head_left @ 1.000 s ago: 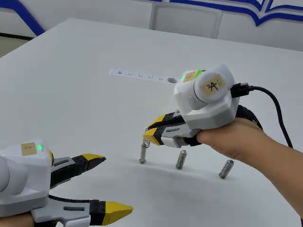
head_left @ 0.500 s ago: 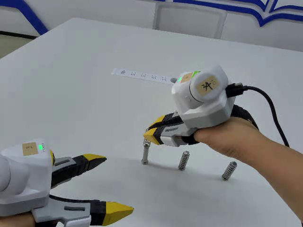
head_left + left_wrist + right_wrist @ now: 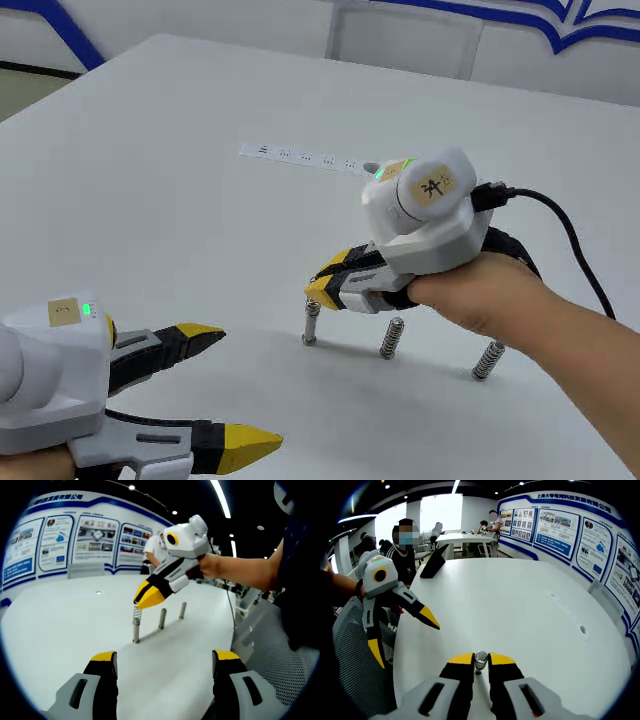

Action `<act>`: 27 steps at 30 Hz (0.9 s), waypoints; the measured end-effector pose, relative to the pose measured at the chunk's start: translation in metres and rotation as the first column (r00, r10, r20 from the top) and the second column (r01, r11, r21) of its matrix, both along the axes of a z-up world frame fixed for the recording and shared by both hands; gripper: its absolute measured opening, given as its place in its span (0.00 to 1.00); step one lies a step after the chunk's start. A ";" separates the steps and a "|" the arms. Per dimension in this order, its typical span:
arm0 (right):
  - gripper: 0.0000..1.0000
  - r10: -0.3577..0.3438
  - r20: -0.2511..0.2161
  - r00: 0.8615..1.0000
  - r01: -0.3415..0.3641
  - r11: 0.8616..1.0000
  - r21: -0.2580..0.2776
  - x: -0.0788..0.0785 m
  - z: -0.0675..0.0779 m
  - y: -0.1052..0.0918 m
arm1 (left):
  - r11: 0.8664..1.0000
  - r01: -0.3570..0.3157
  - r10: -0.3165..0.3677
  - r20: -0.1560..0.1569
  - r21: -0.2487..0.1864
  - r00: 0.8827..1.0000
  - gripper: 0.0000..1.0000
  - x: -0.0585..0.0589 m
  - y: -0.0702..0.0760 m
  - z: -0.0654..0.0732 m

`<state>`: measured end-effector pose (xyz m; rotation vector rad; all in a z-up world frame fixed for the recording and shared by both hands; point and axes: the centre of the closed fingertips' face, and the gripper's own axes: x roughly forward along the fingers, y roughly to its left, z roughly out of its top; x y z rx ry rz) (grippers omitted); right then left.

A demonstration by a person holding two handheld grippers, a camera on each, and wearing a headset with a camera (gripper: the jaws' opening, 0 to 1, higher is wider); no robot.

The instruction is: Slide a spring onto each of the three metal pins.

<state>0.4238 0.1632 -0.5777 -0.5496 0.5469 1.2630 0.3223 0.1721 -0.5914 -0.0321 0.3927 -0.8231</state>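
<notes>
The right hand-held gripper was held in the person's right hand, with the forearm coming in from the lower right. Its jaws pointed to the left and were closed on a spring. The left hand-held gripper was low at the near left, its jaws wide apart and holding nothing.

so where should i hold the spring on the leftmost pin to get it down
Take the spring by its upper coils, from the side, jaws level across the coil, as the right gripper does. The pin stands upright with the spring high on it, so a side grip likely leaves the pin's axis free for sliding down.
</notes>
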 end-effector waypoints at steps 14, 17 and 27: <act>0.12 -0.012 -0.031 0.999 0.011 1.000 -0.027 0.001 -0.022 0.001 | 1.000 -0.002 0.002 -0.006 0.000 1.000 0.79 0.000 0.000 -0.001; 0.12 -0.011 -0.037 0.999 0.010 0.999 -0.032 0.001 -0.026 0.002 | 1.000 -0.002 0.002 -0.008 0.000 1.000 0.79 0.000 0.000 -0.002; 0.12 -0.015 -0.049 0.999 0.012 0.998 -0.054 0.001 -0.037 0.000 | 1.000 -0.005 0.005 -0.011 0.000 1.000 0.79 0.000 0.002 -0.004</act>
